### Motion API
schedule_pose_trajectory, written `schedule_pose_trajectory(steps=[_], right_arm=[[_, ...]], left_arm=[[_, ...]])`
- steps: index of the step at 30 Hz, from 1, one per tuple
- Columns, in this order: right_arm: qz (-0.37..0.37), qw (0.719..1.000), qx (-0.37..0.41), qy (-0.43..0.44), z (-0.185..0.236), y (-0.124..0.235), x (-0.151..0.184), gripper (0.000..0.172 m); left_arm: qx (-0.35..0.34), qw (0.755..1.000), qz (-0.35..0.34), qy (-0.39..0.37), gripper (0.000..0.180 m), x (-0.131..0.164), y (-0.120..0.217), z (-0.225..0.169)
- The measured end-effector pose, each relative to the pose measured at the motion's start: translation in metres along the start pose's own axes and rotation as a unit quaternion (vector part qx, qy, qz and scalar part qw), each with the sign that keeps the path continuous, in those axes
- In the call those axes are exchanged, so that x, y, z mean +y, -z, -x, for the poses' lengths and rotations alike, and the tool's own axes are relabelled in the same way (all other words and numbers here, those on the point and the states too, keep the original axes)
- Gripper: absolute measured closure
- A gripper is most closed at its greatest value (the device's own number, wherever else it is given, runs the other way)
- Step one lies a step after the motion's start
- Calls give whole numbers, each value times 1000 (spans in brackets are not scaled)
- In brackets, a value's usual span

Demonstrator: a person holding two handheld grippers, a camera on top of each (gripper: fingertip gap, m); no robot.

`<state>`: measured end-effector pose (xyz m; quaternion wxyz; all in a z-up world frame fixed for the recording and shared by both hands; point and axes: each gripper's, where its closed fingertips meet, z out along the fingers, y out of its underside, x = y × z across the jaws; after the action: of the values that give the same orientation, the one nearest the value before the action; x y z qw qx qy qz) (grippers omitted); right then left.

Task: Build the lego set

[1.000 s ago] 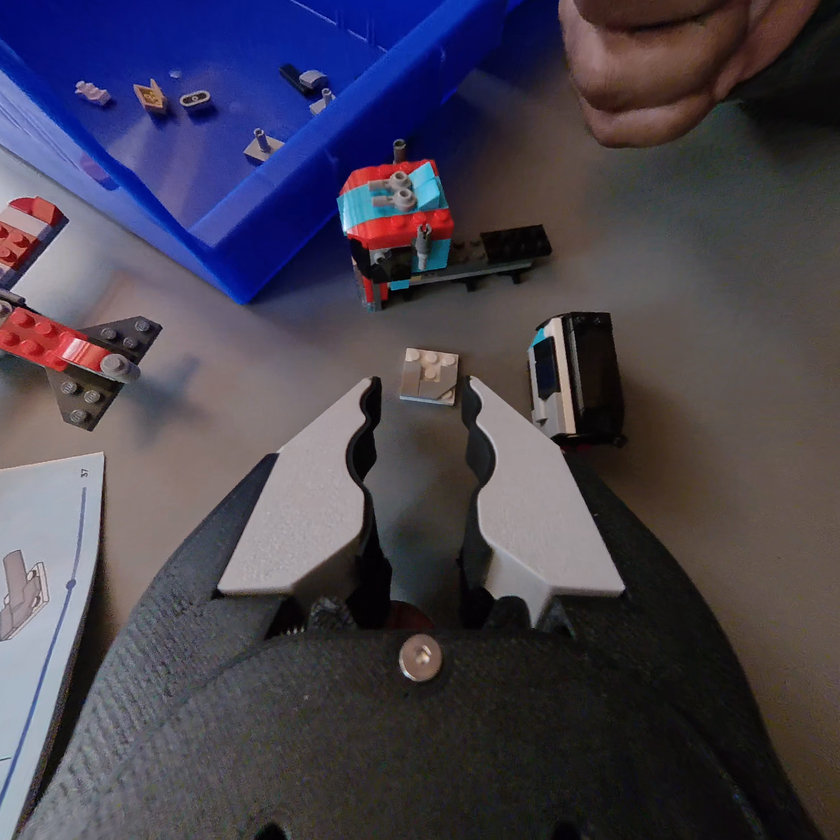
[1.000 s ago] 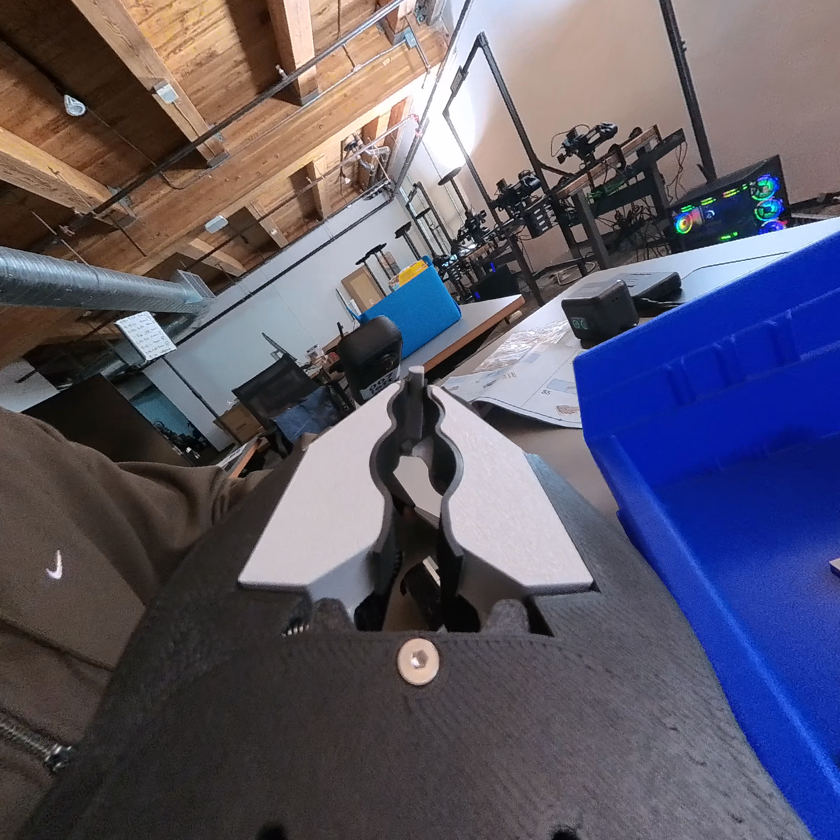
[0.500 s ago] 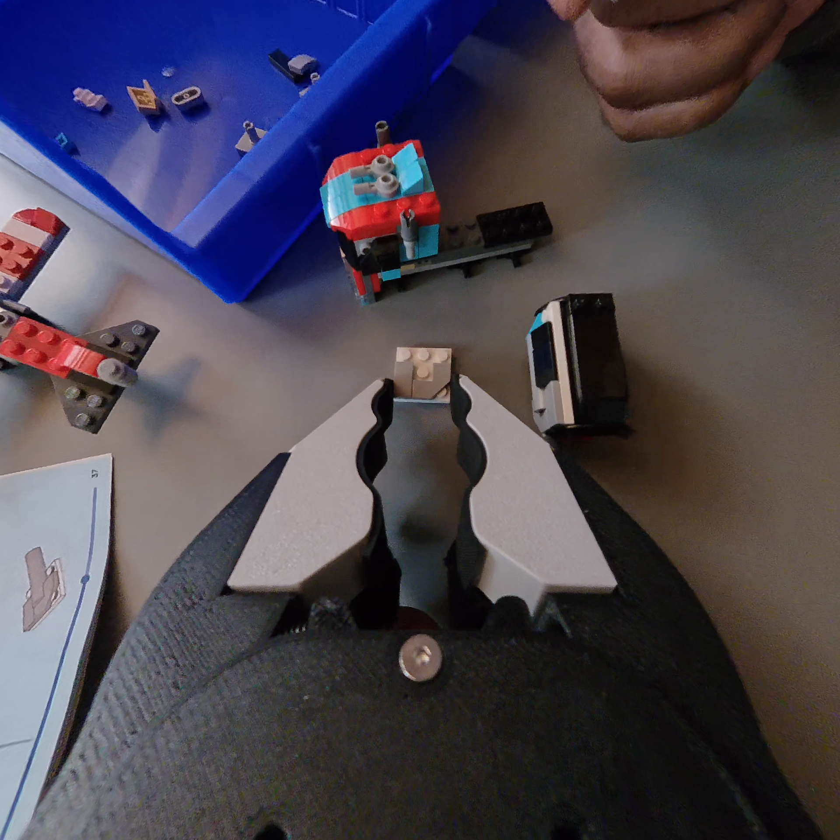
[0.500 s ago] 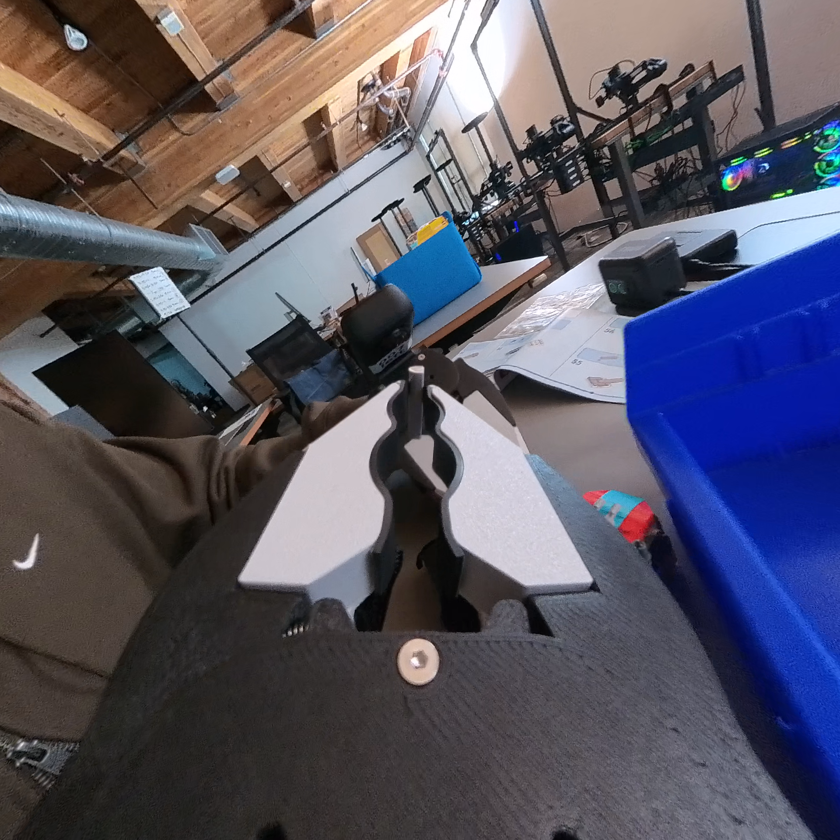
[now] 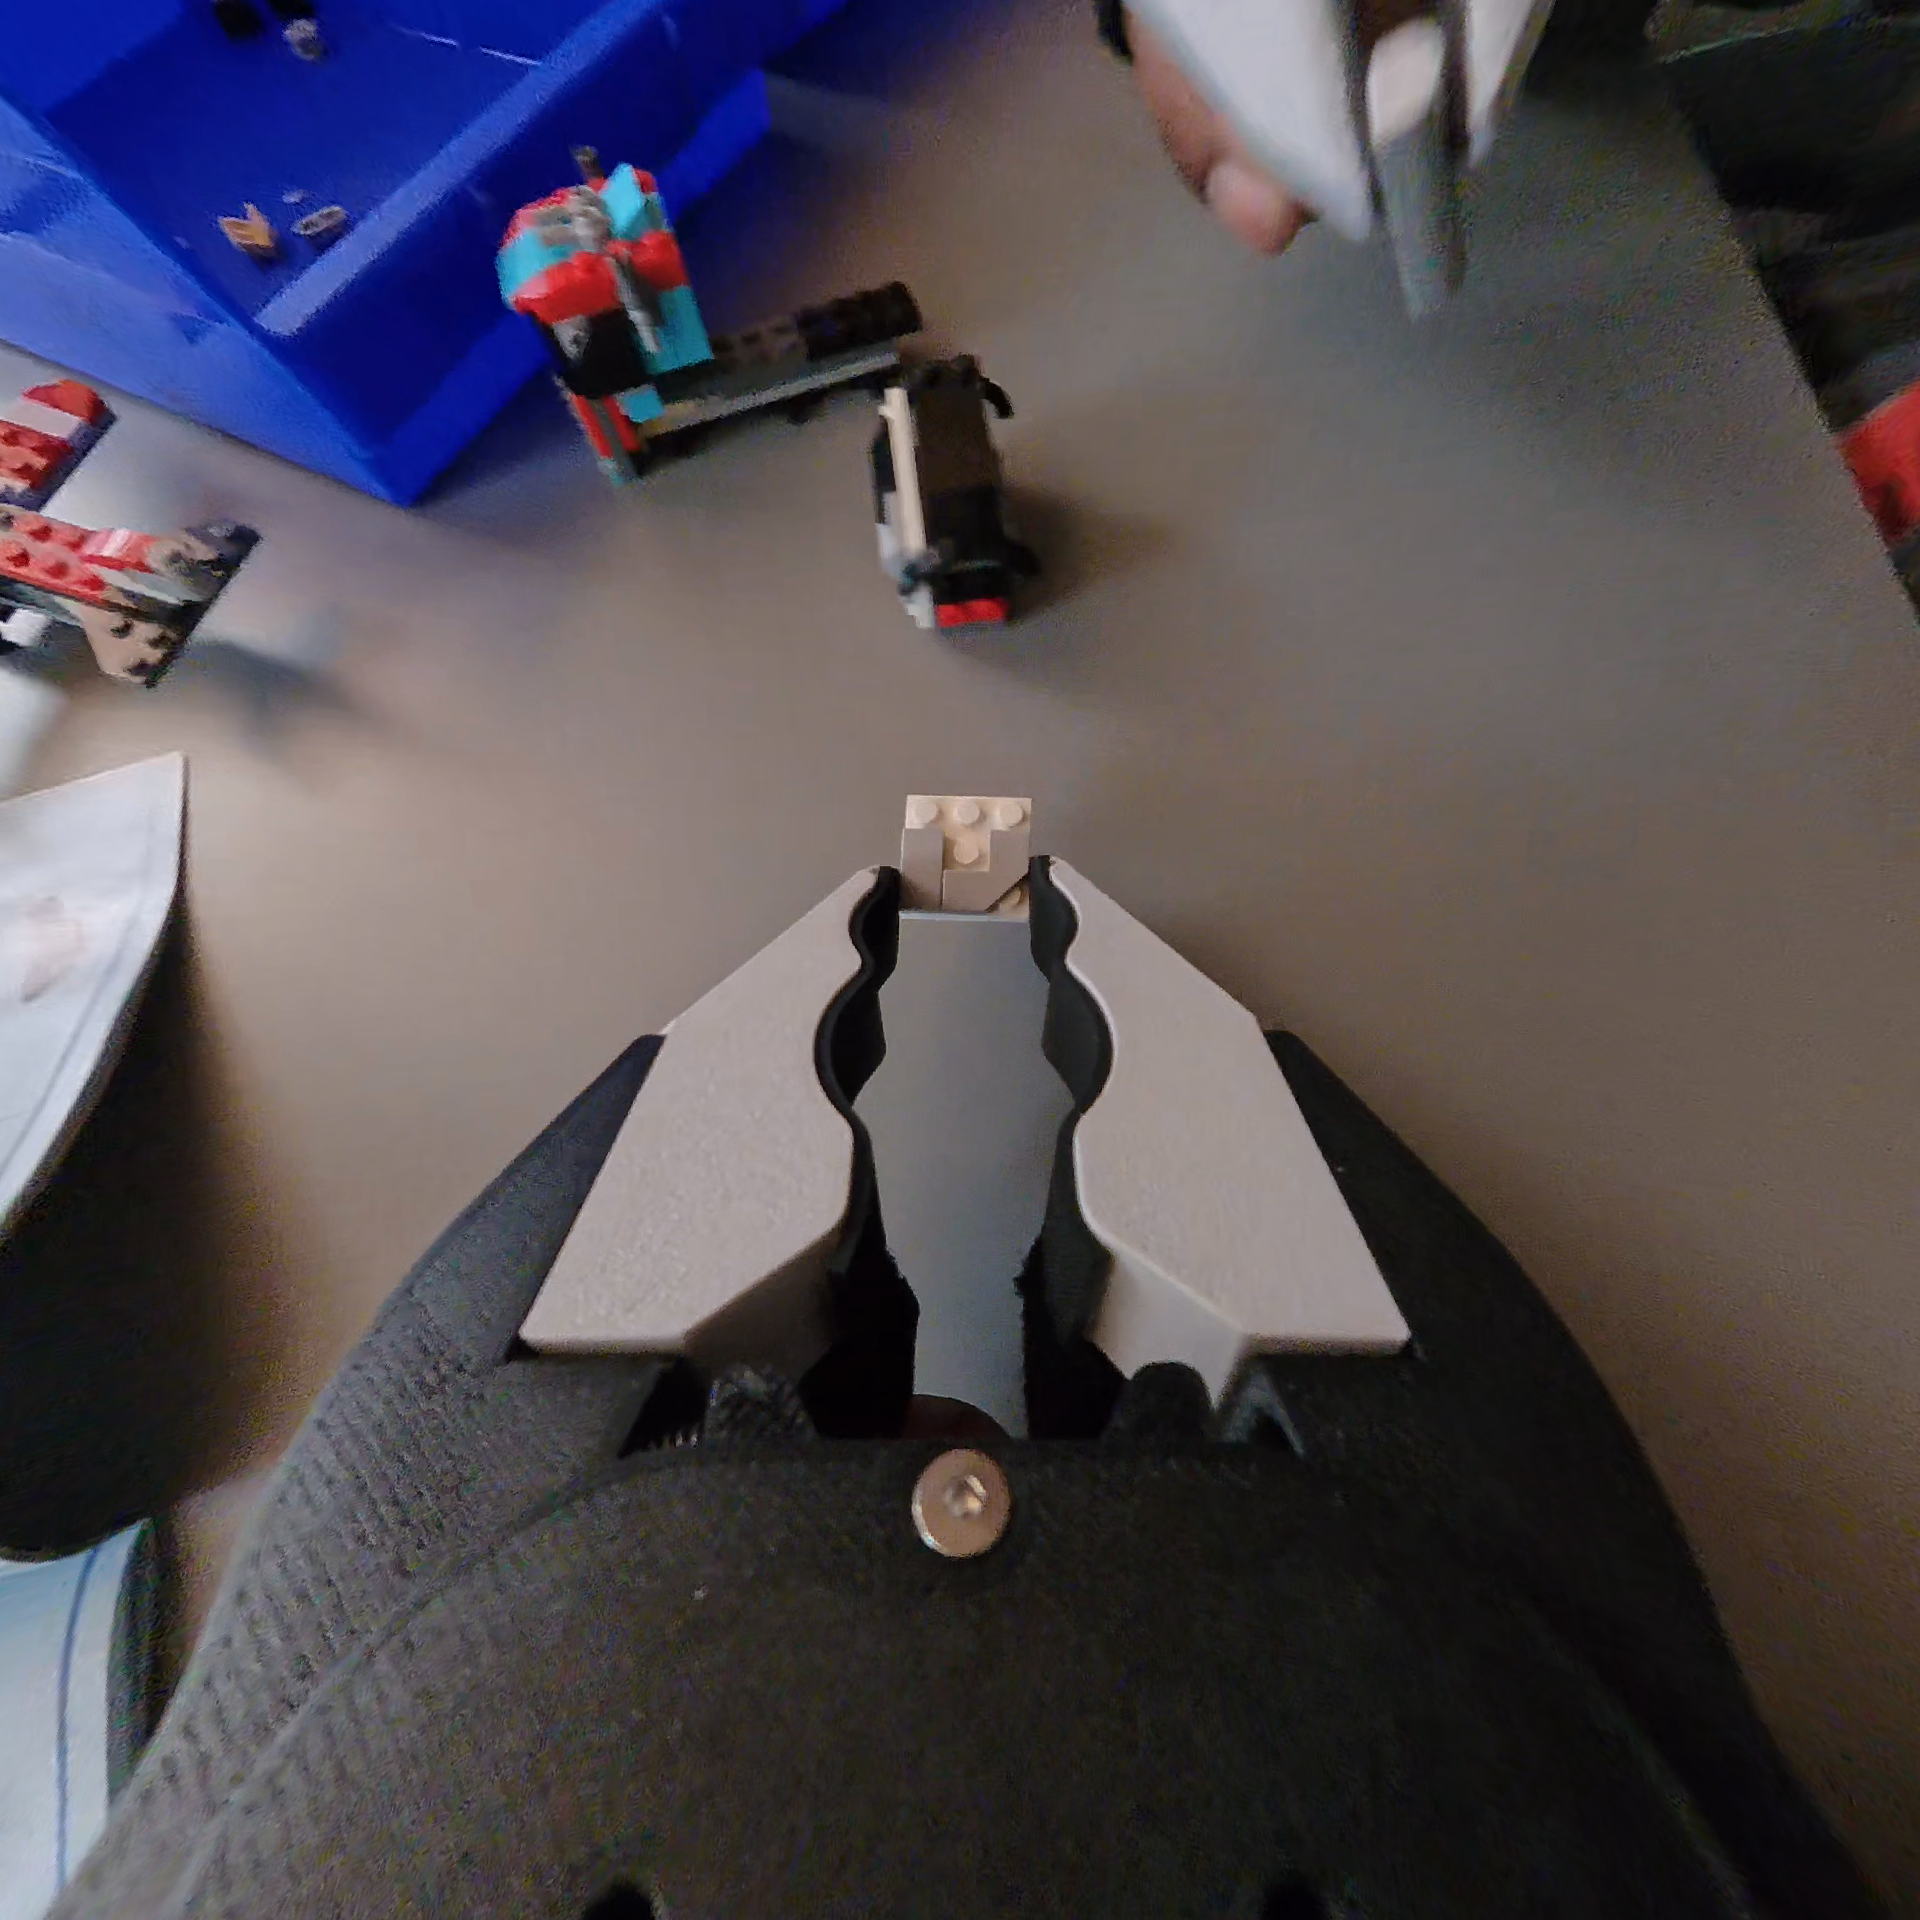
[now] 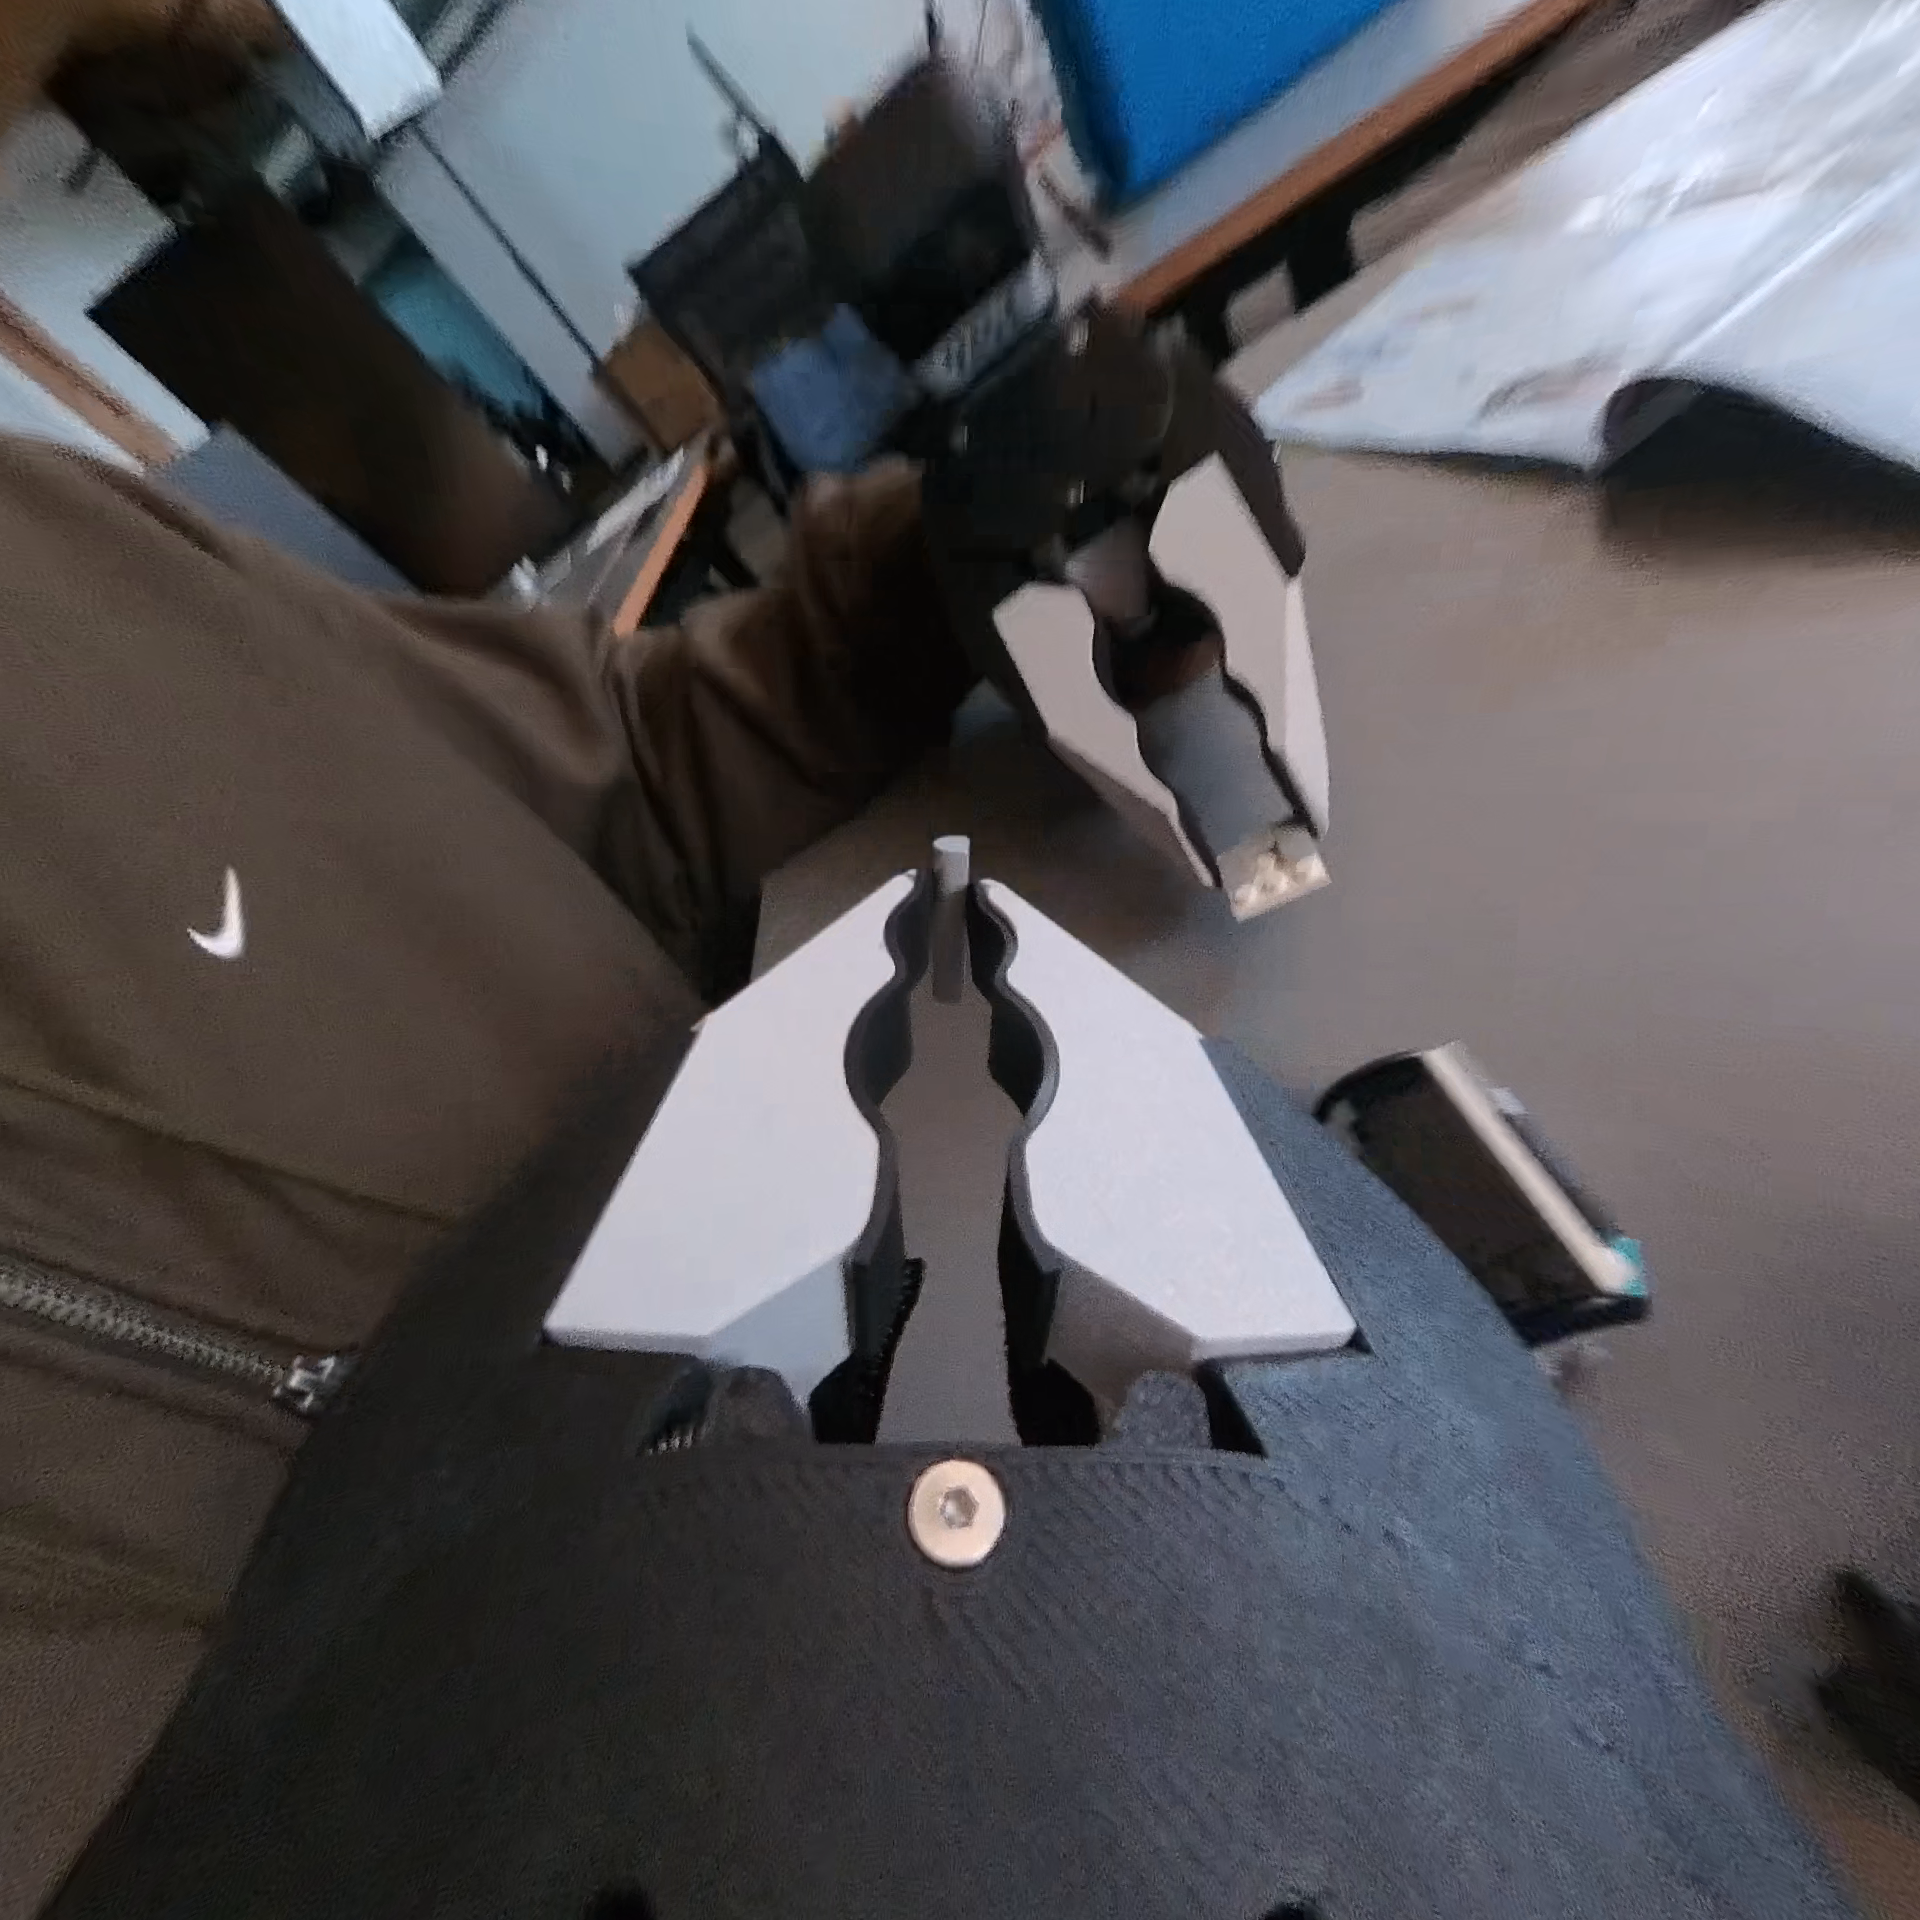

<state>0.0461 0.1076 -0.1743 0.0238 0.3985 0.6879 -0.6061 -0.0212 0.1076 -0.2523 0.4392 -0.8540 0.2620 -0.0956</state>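
My left gripper point(image 5: 964, 883) is shut on a small light grey studded brick plate point(image 5: 966, 847) and holds it above the grey table; its far end sticks out past the fingertips. The same gripper and plate point(image 6: 1276, 883) show in the right wrist view, lifted off the table. My right gripper point(image 6: 948, 899) is shut on a thin grey pin point(image 6: 949, 914) that stands up between the pads. It also shows blurred at the top of the left wrist view point(image 5: 1403, 156).
A blue bin point(image 5: 312, 208) with small parts stands far left. A red and teal brick model point(image 5: 613, 312), a black and white block point(image 5: 945, 499) and a red winged piece point(image 5: 94, 561) lie on the table. Instruction sheets point(image 5: 73, 935) lie at the left. My right fingertips sit around 11 cm from my left ones.
My left gripper closed on the grey plate and lifted it off the table, pulling back. My right gripper swung down toward the table, still gripping the pin.
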Motion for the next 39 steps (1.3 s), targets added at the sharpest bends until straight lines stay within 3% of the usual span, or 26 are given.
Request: schedule_pose_trajectory(steps=[7,15,31,39], right_arm=[[124,992,19,-16,-4,-37,58,164],[191,980,62,13,-18,-46,74,164],[221,975,20,18,-16,-47,79,164],[200,980,5,6,-13,-38,78,164]], left_arm=[[58,997,35,-38,154,18,7,-30],[76,994,52,-54,153,21,4,-40],[53,996,47,-52,153,23,4,-36],[31,998,51,-31,152,22,2,-33]])
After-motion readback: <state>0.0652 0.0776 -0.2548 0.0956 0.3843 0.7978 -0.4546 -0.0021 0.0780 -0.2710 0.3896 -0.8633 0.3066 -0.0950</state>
